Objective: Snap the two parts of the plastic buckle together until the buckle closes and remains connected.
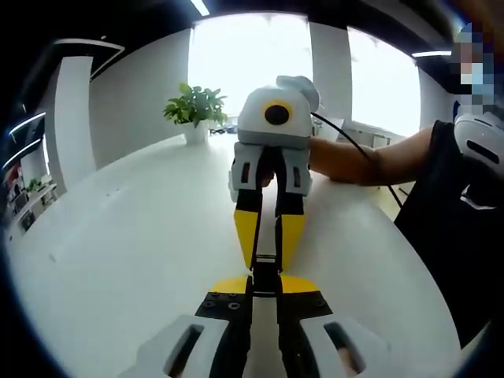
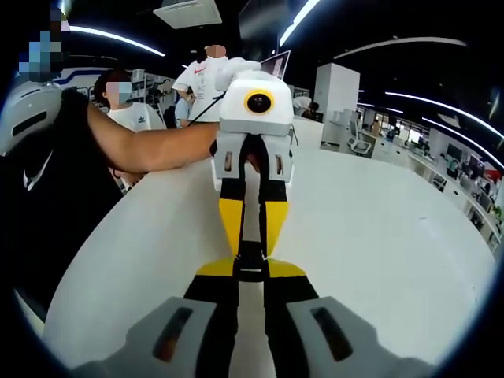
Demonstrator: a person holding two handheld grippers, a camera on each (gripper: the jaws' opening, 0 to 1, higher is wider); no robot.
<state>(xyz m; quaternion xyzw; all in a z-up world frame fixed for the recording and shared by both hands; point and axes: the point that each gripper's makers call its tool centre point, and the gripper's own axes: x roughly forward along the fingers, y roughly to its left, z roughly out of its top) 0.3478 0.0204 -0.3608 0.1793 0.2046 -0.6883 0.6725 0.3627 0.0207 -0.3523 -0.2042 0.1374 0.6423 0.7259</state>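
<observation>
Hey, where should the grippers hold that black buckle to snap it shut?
Probably grip each half by its outer end, coming from opposite ends along its length, as the left gripper and right gripper do. The black buckle is narrow and its halves meet midway, so keep the middle free.

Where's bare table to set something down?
Bare white table stretches from the grippers out to the potted plant; in the right gripper view, more open table beside them. Crowded at the center, where both grippers meet on the black buckle.

Blown-out windows [image 1: 252, 63] backlight one view; ceiling strip lights [image 2: 118, 39] brighten the other; fisheye edges bend.
</observation>
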